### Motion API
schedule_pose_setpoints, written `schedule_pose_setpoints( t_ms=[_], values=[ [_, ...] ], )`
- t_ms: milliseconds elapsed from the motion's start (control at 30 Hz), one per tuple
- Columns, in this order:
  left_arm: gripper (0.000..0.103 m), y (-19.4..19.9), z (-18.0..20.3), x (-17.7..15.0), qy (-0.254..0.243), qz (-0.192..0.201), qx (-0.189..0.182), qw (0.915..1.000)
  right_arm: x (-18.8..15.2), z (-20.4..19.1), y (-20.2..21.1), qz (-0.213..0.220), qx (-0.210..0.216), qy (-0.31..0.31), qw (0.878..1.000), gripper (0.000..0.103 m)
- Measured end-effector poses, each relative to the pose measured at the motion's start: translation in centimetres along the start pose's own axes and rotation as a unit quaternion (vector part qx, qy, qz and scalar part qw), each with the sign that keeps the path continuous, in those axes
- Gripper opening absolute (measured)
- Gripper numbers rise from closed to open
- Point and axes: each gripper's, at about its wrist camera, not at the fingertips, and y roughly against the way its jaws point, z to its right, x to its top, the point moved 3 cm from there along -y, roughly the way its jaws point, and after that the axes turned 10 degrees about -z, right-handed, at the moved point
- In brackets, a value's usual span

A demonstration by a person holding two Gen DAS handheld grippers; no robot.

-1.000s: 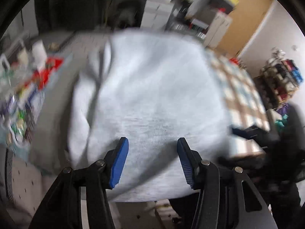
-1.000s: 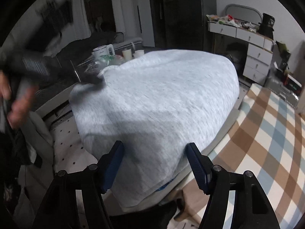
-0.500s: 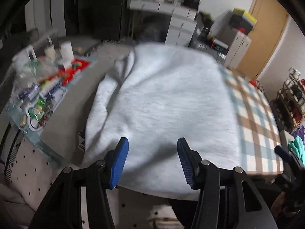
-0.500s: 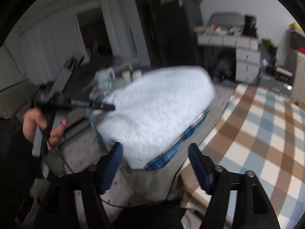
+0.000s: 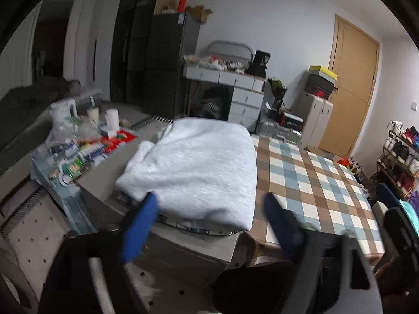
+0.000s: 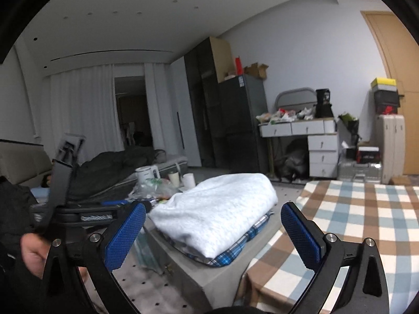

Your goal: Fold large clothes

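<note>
Closest to each camera, both grippers are held in the air with nothing between their blue-padded fingers. The right gripper [image 6: 213, 231] has its jaws spread wide and opening; the left gripper [image 5: 209, 222], blurred in its own view, is likewise spread and opening. In the right wrist view, the person's left hand [image 6: 32, 253] grips the black handle of the left gripper at the lower left. Just beyond the fingertips sits the folded pale grey garment [image 5: 193, 164], a thick, soft rectangle lying on top of a blue plaid cloth [image 6: 235, 246]. Both rest on a grey box-like stand [image 5: 183, 248]. Touching the stand's right side is a table covered in a brown, blue and white checked tablecloth [image 5: 314, 180]. To the left of the garment is a cluttered surface with a white kettle [image 5: 62, 111] and small packets. Farther back stand a dark refrigerator [image 5: 170, 62], a white desk with drawers [image 5: 235, 89] and a wooden door [image 5: 351, 86].
</note>
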Motion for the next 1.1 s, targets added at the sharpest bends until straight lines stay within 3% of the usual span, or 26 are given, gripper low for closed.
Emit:
schedule_pose_setpoints(
  t_ms=[133, 233, 333, 567, 1100],
  values=[
    [0.098, 2.3, -0.3, -0.5, 0.000, 0.056, 0.015, 0.9983, -1.3, -0.6, 0.7, -0.001, -0.020, 0.020, 1.000, 0.103],
    [0.102, 2.8, -0.8, -0.7, 0.006, 0.074, 0.015, 0.9972, -1.6, -0.9, 1.1, 0.008, -0.034, 0.020, 0.999, 0.103],
    [0.102, 2.6, -0.4, -0.9, 0.008, 0.068, 0.000, 0.9976, -1.6, -0.8, 1.6, 0.021, -0.032, 0.006, 0.999, 0.103],
    [0.102, 1.7, 2.1, -2.0, -0.041, 0.072, 0.017, 0.9964, -1.8, -0.3, 1.5, 0.007, -0.046, -0.022, 0.999, 0.103],
    [0.102, 1.8, 2.5, -2.4, -0.051, 0.060, 0.019, 0.9967, -2.0, 0.9, 2.4, 0.017, -0.056, -0.052, 0.997, 0.103]
  ],
)
